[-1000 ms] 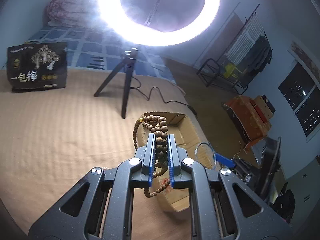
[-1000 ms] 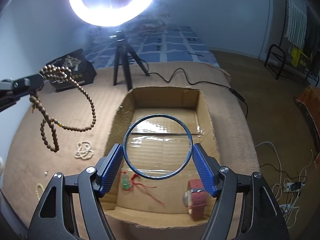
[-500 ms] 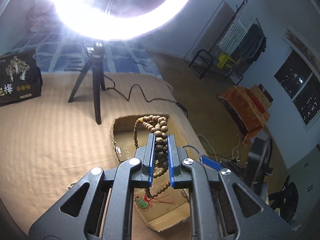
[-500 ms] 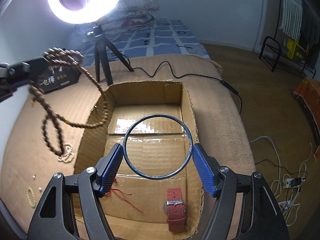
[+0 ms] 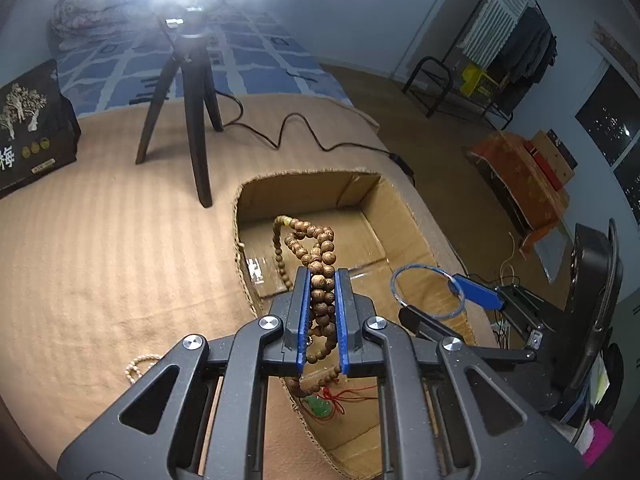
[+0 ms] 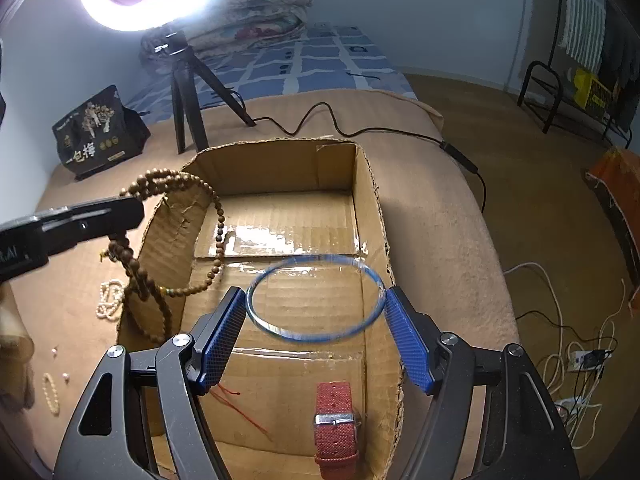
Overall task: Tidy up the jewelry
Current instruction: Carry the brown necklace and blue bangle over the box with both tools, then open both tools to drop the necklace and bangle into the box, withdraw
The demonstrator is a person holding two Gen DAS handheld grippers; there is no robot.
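Observation:
My left gripper (image 5: 321,274) is shut on a long brown wooden bead necklace (image 5: 320,256) and holds it over the left side of an open cardboard box (image 5: 304,188). From the right wrist view the necklace (image 6: 176,236) hangs across the box's left wall (image 6: 168,232). My right gripper (image 6: 316,300) holds a thin blue glass bangle (image 6: 316,298) between its pads (image 6: 224,320) above the box interior; the bangle is blurred and tilted flat. A red watch (image 6: 334,420) and a green pendant on red cord (image 5: 320,406) lie in the box.
The box stands on a tan blanket (image 5: 100,240). A ring light's tripod (image 5: 188,92) and its cable stand behind the box, a black bag (image 6: 100,132) at back left. Pale bead bracelets (image 6: 108,300) lie on the blanket left of the box.
Both grippers have moved forward over the box. The necklace now hangs over the box's left wall. The bangle has tilted from upright to nearly flat and is blurred.

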